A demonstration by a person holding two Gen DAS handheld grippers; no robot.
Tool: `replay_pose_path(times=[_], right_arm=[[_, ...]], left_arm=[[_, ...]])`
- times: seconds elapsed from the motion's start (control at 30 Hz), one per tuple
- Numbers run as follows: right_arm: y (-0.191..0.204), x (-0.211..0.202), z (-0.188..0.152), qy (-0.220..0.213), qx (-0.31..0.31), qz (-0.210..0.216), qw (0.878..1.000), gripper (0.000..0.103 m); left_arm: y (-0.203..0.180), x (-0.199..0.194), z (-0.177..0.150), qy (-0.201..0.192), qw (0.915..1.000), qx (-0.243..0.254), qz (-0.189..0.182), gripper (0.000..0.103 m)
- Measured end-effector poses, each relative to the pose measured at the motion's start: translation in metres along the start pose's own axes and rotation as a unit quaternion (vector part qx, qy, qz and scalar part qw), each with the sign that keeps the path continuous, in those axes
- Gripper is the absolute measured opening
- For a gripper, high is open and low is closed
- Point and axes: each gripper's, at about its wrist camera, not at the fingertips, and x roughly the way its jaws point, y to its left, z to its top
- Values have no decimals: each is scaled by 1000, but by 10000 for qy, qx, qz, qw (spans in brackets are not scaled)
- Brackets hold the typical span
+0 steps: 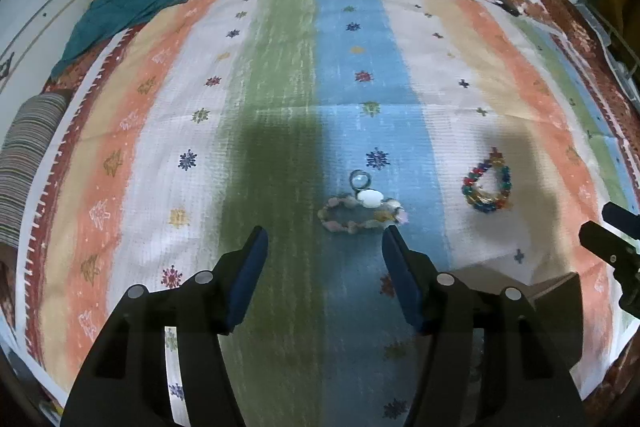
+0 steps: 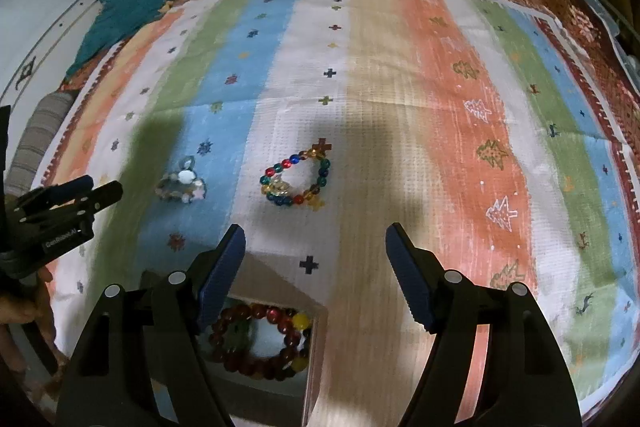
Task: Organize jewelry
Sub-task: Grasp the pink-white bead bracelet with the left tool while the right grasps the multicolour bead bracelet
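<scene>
the pale bracelet (image 1: 362, 213) lay on the striped cloth (image 1: 280, 87) at twelve o'clock of the left gripper (image 1: 324, 247); both it and the right gripper (image 2: 316, 243) had their fingers spread, empty.

Pastel-striped cloth (image 1: 280, 75), multicoloured bead bracelet (image 1: 487, 187), dark red bracelet (image 2: 260, 339)

Only one readable text: white lettering "GenRobot.AI" on the black body of the left gripper (image 2: 90, 193) (seen sideways in right wrist view). Nothing else legible anywhere.
</scene>
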Motion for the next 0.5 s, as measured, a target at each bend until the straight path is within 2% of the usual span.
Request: replay_pose_path(times=[0.23, 0.5], right_arm=[[-5, 22, 8, 141, 0, -120, 9998, 73], [-9, 40, 17, 234, 46, -103, 9997, 73]], left_arm=[[5, 17, 4, 119, 9999, 51, 52, 60], [9, 34, 8, 278, 9996, -41, -62, 60]])
